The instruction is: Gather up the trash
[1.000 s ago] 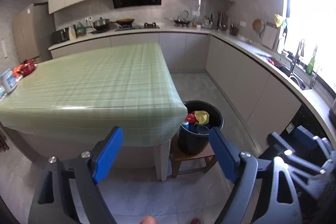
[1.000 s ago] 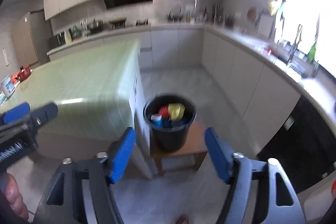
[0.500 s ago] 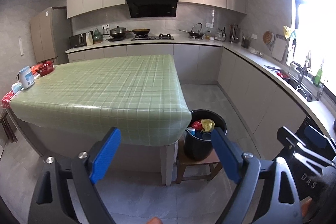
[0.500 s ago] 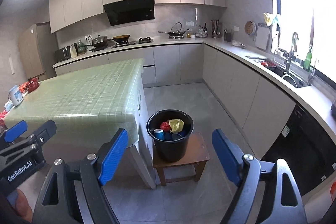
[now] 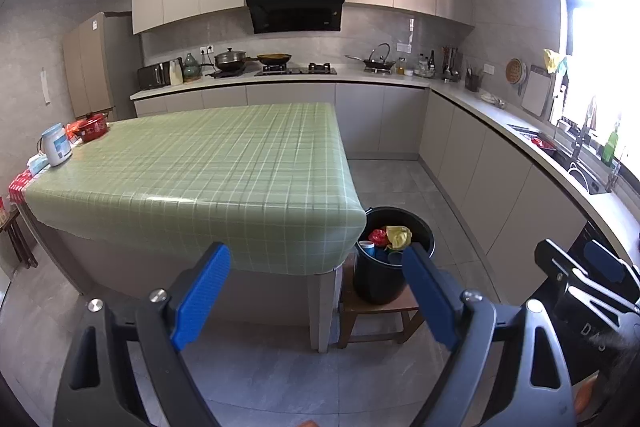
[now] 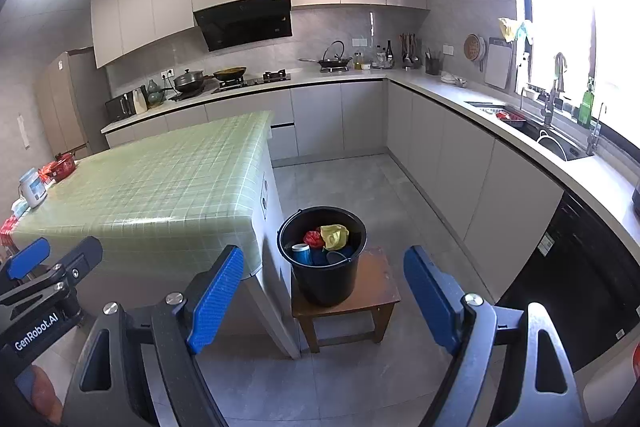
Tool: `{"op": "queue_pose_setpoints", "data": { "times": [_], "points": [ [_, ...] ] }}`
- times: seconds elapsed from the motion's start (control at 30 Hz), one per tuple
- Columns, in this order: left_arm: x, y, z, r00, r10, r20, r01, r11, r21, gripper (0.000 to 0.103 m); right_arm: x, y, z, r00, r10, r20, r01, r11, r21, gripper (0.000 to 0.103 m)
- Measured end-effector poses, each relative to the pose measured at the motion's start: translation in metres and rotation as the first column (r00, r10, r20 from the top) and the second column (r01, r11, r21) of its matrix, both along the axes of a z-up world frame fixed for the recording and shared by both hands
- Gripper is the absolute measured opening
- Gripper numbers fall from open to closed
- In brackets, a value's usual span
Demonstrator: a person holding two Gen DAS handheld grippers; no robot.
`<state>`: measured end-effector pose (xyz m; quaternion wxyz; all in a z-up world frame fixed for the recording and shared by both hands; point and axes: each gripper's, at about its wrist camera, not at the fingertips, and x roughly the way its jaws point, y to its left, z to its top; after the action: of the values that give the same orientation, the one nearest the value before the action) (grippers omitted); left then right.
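A black bucket (image 6: 326, 267) stands on a small wooden stool (image 6: 378, 287) beside the table's near right corner. It holds trash: a yellow crumpled piece (image 6: 335, 235), a red piece (image 6: 313, 238) and blue cups (image 6: 301, 253). The bucket also shows in the left wrist view (image 5: 384, 275), partly behind the table corner. My left gripper (image 5: 316, 291) is open and empty, held high and back from the table. My right gripper (image 6: 324, 291) is open and empty, well short of the bucket. Each gripper shows at the edge of the other's view.
A table with a green checked cloth (image 5: 208, 167) fills the left. At its far left edge stand a white jar (image 5: 57, 146) and a red pot (image 5: 90, 127). Grey cabinets and a counter with a sink (image 6: 552, 143) run along the back and right. Grey tiled floor lies between.
Both grippers have pulled back and risen, so the table and bucket look farther and lower. The right view has steadied from blur. Both jaws stay open.
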<state>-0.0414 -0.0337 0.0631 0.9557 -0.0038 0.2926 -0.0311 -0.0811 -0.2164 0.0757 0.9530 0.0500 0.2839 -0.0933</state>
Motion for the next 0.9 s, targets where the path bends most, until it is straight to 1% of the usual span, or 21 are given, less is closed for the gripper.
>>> {"op": "queue_pose_setpoints", "data": {
  "times": [0.9],
  "points": [
    [-0.0008,0.0009,0.0041,1.0,-0.006,-0.009,0.006,1.0,0.003,0.089,0.0018,0.0075,0.0002,1.0,0.005,-0.007,-0.005,1.0,0.001,0.084]
  ]
}}
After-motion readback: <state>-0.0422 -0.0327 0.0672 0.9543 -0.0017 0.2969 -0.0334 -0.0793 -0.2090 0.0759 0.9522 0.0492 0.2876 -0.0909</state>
